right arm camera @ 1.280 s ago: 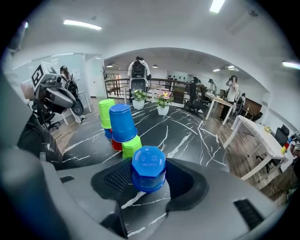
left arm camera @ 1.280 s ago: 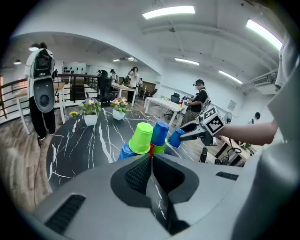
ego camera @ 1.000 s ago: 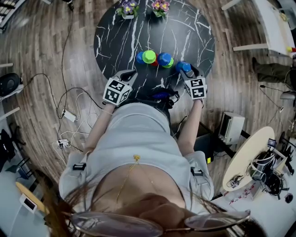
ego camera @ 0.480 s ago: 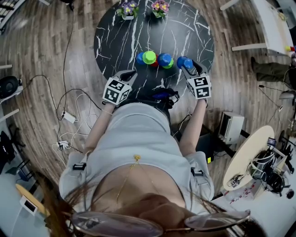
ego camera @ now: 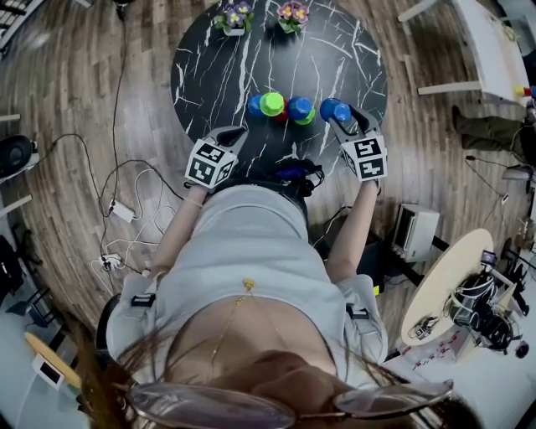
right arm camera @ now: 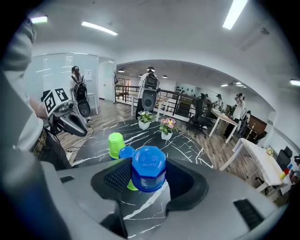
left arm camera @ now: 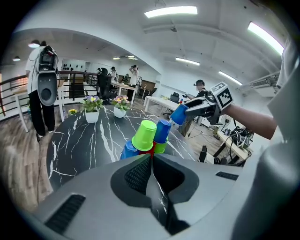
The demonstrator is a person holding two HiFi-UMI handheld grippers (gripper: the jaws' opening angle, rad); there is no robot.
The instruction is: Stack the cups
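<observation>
- Blue plastic cup [right arm camera: 148, 164] clamped by its sides in my right tool [right arm camera: 147, 180], above the counter [ego camera: 335, 50], near the other cups [ego camera: 280, 106].
- Likely light, thin, slippery; hold gently mid-wall.
- Left tool [left arm camera: 151, 158] closed, empty.

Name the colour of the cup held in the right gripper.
Blue. The cup shows best in the right gripper view.

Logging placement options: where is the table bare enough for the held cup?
Bare: marble between the flower pots and the cup cluster, and the table's left side. Crowded: near the cluster, flanked by left gripper and right gripper.
</observation>
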